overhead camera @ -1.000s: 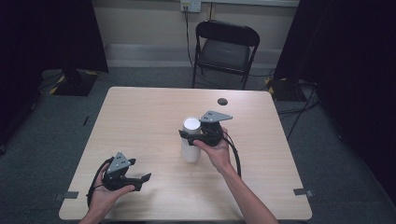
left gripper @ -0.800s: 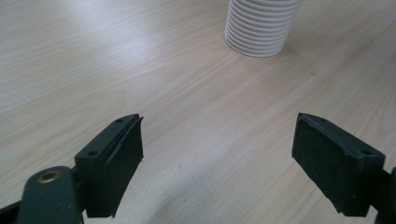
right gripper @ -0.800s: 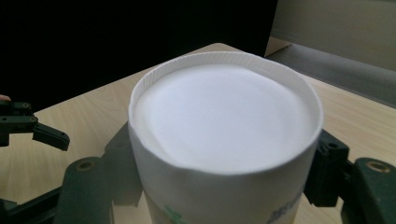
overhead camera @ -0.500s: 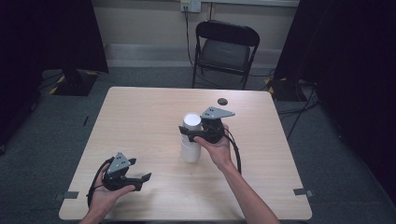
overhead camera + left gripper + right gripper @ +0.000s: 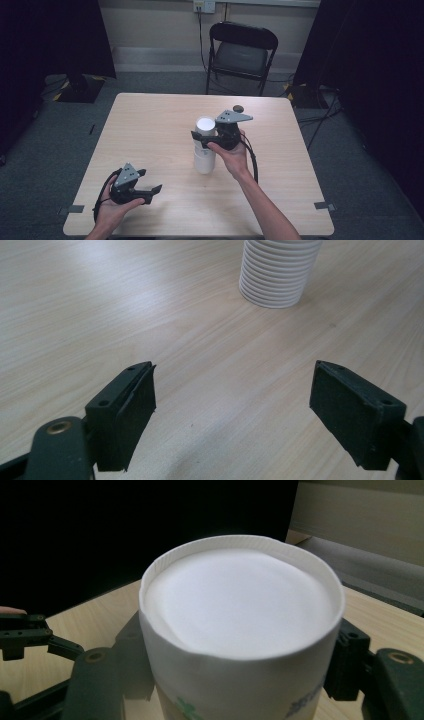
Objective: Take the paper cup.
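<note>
The right gripper, its fingers just closing, pinches the top cup of the cup stack; the left gripper rests on the table, fingers spread.

Recording lab – black curtains, floor tape marks.

White cups, pale woodgrain table
</note>
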A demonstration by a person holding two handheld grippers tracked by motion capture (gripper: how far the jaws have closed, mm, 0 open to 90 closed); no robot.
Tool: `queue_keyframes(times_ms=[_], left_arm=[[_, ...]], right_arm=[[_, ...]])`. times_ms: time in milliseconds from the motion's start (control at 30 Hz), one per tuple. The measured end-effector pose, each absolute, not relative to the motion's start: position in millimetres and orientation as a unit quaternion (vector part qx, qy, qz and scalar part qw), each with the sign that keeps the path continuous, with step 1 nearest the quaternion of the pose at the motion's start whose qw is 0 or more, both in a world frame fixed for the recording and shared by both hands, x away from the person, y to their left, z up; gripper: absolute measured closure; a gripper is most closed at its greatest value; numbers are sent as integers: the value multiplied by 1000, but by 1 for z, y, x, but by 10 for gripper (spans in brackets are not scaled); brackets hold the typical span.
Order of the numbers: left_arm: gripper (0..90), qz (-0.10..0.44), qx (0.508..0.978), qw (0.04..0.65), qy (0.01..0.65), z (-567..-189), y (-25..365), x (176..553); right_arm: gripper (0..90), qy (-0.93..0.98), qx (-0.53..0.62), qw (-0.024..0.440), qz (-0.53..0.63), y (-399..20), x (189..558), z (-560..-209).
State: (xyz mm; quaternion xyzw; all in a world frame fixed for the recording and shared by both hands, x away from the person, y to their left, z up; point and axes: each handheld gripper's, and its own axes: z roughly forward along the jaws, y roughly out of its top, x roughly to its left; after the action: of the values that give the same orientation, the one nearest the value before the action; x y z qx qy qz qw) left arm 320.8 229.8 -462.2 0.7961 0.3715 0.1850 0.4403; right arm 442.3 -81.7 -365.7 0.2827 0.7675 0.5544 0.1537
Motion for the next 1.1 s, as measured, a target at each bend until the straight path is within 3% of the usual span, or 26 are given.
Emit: queue_keyframes(times_ms=[1100], left_arm=[[190,184,780,467,374,-462,230,319]], right_arm=[[327,741,268,170,591,-84,439,-325]])
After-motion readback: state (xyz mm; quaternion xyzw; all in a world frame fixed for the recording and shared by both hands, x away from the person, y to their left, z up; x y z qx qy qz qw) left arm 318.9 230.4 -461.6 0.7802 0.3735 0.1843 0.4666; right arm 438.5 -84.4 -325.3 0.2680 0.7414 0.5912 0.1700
